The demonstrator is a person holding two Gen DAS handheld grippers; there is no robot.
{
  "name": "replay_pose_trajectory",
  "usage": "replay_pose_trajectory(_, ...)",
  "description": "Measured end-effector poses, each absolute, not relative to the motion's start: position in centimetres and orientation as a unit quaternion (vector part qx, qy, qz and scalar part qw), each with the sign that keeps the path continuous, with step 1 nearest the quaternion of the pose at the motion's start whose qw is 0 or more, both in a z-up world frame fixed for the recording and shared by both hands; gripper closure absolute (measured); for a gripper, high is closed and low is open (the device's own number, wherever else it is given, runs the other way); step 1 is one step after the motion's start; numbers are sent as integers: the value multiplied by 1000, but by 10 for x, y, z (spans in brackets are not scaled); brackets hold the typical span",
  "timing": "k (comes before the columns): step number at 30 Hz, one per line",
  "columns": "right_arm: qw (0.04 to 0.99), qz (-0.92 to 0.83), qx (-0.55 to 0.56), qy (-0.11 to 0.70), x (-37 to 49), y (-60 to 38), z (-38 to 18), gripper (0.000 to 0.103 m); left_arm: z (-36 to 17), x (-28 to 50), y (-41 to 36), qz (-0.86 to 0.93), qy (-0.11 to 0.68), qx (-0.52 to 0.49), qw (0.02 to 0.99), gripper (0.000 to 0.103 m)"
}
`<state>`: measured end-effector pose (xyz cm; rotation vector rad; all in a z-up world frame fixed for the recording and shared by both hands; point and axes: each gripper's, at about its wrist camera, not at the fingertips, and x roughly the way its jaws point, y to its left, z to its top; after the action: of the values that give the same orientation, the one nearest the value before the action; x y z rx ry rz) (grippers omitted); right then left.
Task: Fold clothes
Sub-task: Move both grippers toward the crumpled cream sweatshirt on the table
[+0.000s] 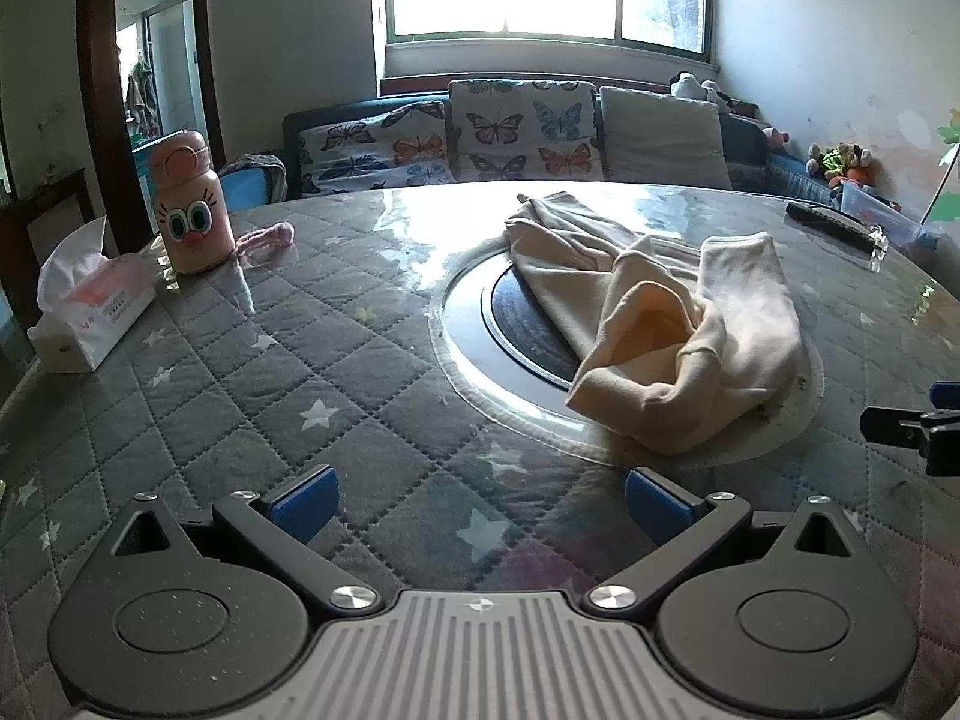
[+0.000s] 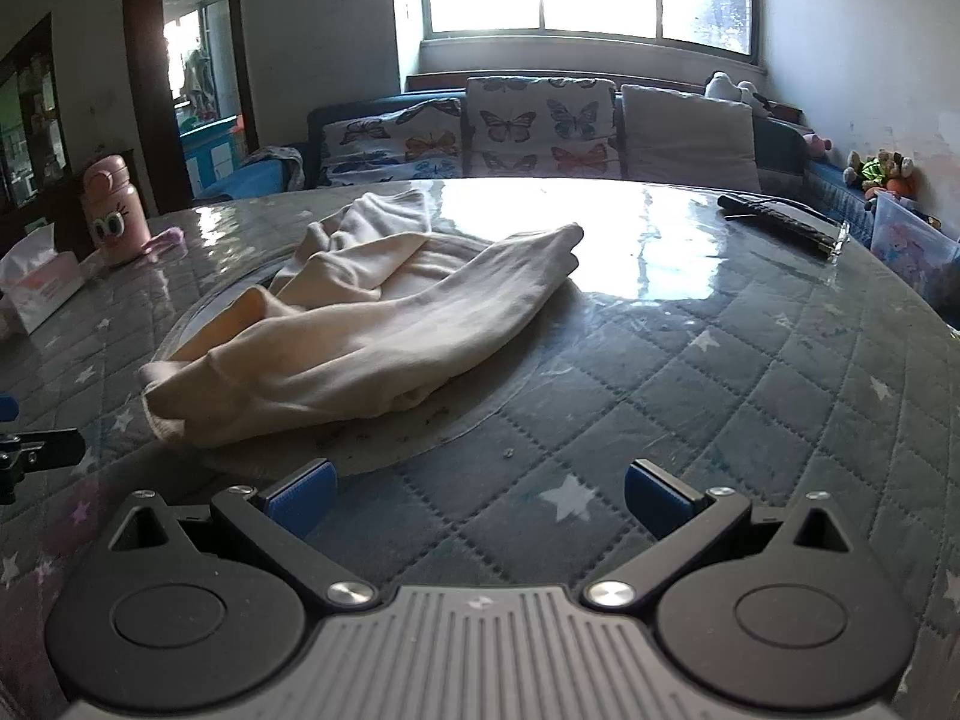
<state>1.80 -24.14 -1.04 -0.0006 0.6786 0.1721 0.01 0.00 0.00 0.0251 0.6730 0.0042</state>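
A cream garment (image 1: 648,312) lies crumpled on the round table, over the glass turntable (image 1: 474,324) at its middle. It also shows in the right wrist view (image 2: 372,324), ahead and to the left. My left gripper (image 1: 480,501) is open and empty, low over the quilted cover, with the garment ahead to its right. My right gripper (image 2: 477,495) is open and empty, just short of the garment's near edge. Each gripper shows at the edge of the other's view, the right one (image 1: 912,426) and the left one (image 2: 30,450).
A pink cartoon bottle (image 1: 191,204) and a tissue box (image 1: 90,312) stand at the table's left. A small pink cloth (image 1: 267,237) lies by the bottle. A black remote (image 2: 780,222) lies at the far right. A sofa with butterfly cushions (image 1: 516,132) is behind the table.
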Motion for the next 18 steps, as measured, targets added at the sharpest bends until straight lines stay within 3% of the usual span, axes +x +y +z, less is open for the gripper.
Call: replay_pose_trajectory(18,932,99,-14,349,8,-230,-14,0,-7,-4,-6,2,347,18,938,0)
